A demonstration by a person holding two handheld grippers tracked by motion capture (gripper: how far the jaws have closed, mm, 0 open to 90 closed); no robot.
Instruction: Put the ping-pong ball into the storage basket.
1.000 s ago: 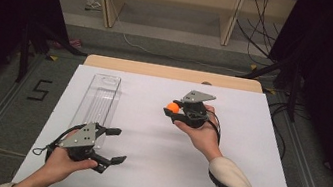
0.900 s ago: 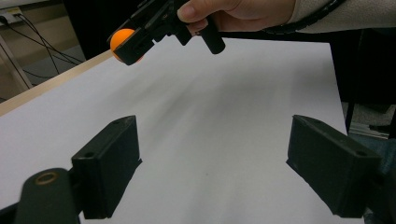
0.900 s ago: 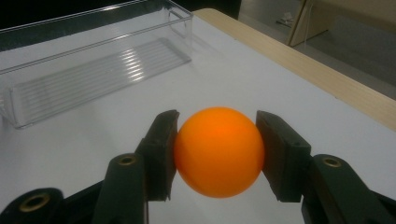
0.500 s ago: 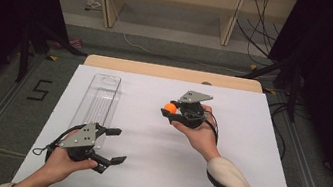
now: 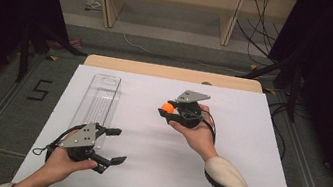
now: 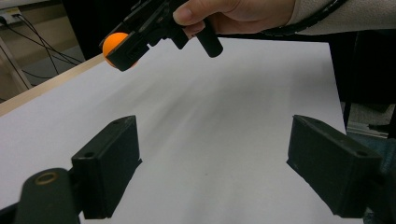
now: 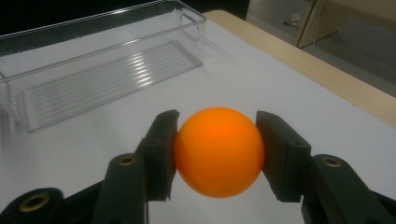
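Note:
An orange ball (image 7: 218, 151) sits squeezed between the two black pads of my right gripper (image 7: 217, 154), held above the white table. In the high view that right gripper (image 5: 168, 109) hovers near the table's middle with the orange ball (image 5: 167, 108) at its tip, pointing left. The left gripper view shows the same orange ball (image 6: 113, 43) in the far gripper at upper left. My left gripper (image 5: 113, 145) rests low at the front left, jaws spread wide with nothing between them; its fingers (image 6: 109, 161) frame bare table.
A long clear plastic tray (image 5: 99, 99) lies empty on the left half of the white tabletop (image 5: 246, 151); in the right gripper view the clear tray (image 7: 98, 70) lies beyond the ball. A wooden strip (image 5: 173, 73) edges the far side. Dark floor and cables surround the table.

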